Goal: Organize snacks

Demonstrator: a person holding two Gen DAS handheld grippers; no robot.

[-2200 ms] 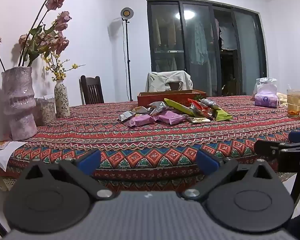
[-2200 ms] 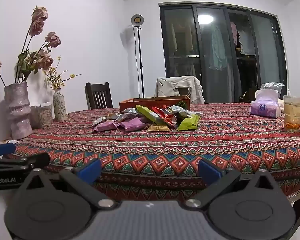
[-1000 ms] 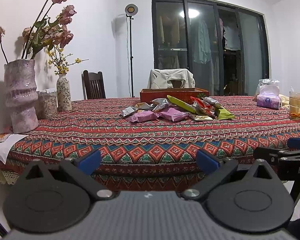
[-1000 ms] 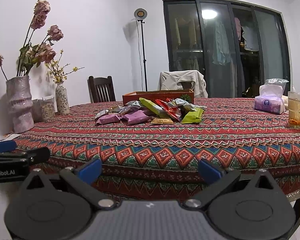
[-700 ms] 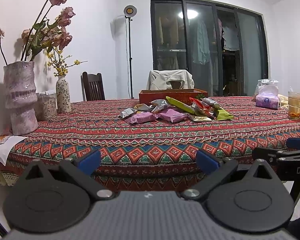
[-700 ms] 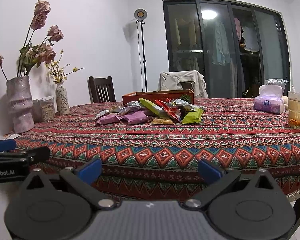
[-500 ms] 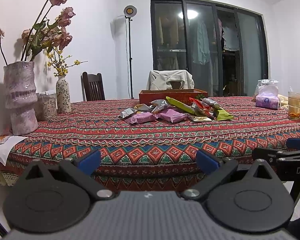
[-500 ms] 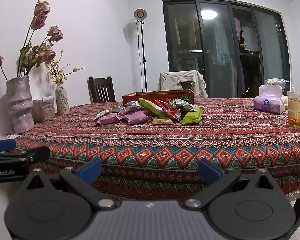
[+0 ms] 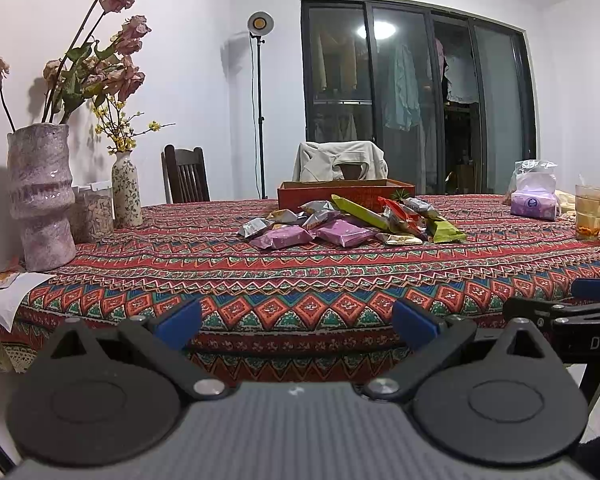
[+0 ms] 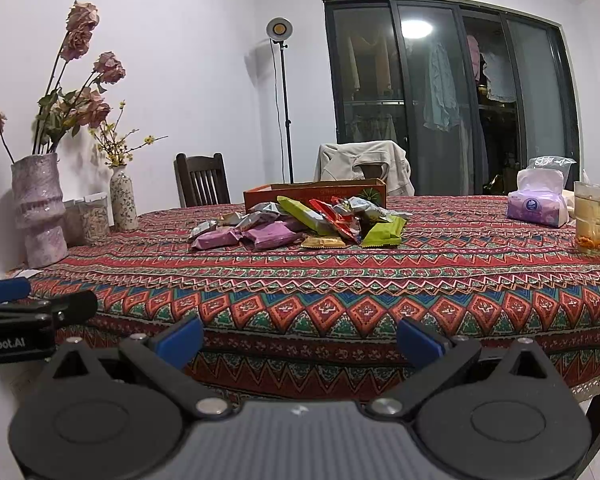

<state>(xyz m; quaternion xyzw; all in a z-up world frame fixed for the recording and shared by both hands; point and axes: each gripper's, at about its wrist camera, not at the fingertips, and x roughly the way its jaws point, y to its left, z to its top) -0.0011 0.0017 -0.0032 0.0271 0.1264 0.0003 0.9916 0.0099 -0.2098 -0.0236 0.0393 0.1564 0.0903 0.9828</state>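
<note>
A pile of snack packets (image 9: 348, 224) in purple, silver, green, red and gold lies on the patterned tablecloth (image 9: 260, 280), in front of an orange cardboard box (image 9: 344, 194). The pile (image 10: 300, 224) and the box (image 10: 316, 194) also show in the right wrist view. My left gripper (image 9: 296, 322) is open and empty, held at the table's near edge, far from the snacks. My right gripper (image 10: 300, 340) is open and empty, level with the left one.
A large pink vase (image 9: 40, 196) with dried flowers, a jar (image 9: 94, 212) and a small vase (image 9: 126, 192) stand at the left. A tissue pack (image 10: 538, 202) and a glass of tea (image 10: 594, 218) stand at the right. Chairs stand behind the table.
Both grippers dropped slightly lower and steadied since 2.2 s ago; over the last second nothing visibly moved. Both stay open.
</note>
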